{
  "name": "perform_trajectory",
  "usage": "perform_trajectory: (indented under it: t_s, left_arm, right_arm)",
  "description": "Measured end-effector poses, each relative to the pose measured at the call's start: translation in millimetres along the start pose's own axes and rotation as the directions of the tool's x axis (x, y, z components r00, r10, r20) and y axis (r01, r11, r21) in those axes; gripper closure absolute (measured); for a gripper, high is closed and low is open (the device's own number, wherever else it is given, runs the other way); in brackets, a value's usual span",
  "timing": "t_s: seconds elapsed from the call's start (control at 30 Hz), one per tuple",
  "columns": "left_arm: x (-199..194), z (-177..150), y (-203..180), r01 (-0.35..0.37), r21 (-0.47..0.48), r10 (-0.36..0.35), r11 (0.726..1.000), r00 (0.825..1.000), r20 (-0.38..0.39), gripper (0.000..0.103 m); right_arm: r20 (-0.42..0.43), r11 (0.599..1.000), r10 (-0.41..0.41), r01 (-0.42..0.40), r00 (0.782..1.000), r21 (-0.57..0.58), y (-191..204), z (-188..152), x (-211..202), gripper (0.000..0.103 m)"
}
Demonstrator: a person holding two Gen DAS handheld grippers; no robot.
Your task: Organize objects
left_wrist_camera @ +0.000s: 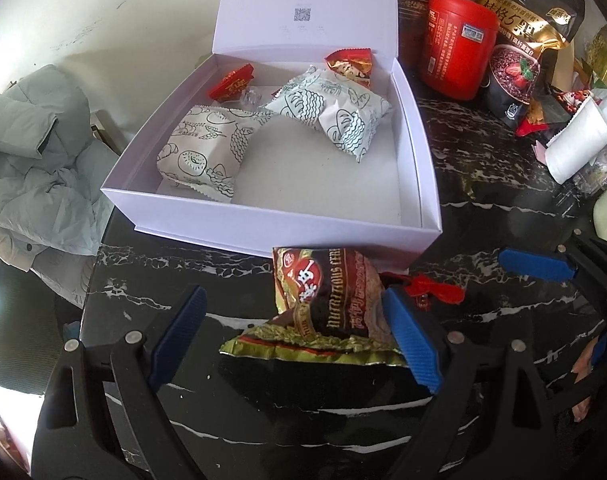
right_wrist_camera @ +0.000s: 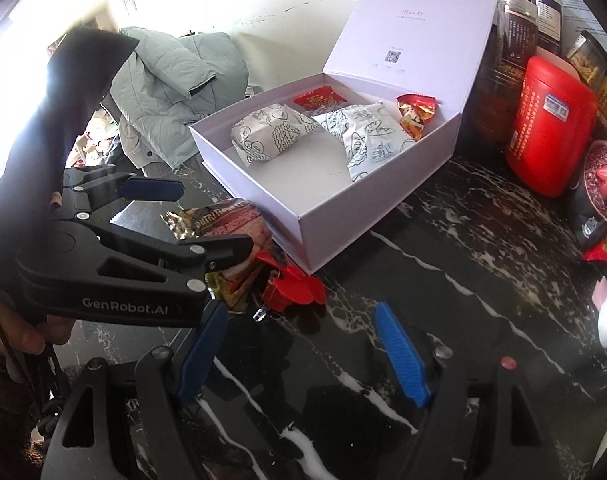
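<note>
A brown and gold cereal packet (left_wrist_camera: 331, 300) lies on the black marble table in front of an open white box (left_wrist_camera: 287, 220). My left gripper (left_wrist_camera: 291, 328) is open around the packet, its right finger against the packet's right side. A small red wrapped candy (left_wrist_camera: 435, 286) lies just right of the packet; it also shows in the right wrist view (right_wrist_camera: 293, 286). My right gripper (right_wrist_camera: 303, 344) is open and empty, just short of the candy. The box (right_wrist_camera: 343, 216) holds two white printed bread packets (right_wrist_camera: 263, 132) and two small red snacks (right_wrist_camera: 415, 118).
A red canister (right_wrist_camera: 547, 128), jars (right_wrist_camera: 507, 64) and dark snack bags (left_wrist_camera: 519, 40) crowd the table's right side. A grey-green jacket (left_wrist_camera: 35, 168) lies over a chair to the left. A white packet (left_wrist_camera: 579, 140) lies at the far right.
</note>
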State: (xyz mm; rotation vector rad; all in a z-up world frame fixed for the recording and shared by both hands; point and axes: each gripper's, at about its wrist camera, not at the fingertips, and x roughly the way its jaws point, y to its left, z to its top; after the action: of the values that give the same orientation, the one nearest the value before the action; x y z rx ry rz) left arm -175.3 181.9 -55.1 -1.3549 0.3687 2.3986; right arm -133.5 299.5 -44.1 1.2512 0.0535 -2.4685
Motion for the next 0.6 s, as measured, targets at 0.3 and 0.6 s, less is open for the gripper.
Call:
perform_trajectory:
  t_s: [0.3,0.6]
  left_arm:
    - [12.5,-8.9,17.2,0.049,-0.029,-0.050,0.998,0.999,-0.018,0.013]
    - [9.7,-21.5,24.8,0.097,-0.029,-0.098,0.995,0.995,-0.005,0.023]
  right_arm:
    - [0.002,1.000,0.022,-0.022,1.000,0.013,1.4,1.2,20.0,0.025]
    - [-0.008,0.999,0.045,-0.045,0.999,-0.018,13.6,2.8,33.9,0.051]
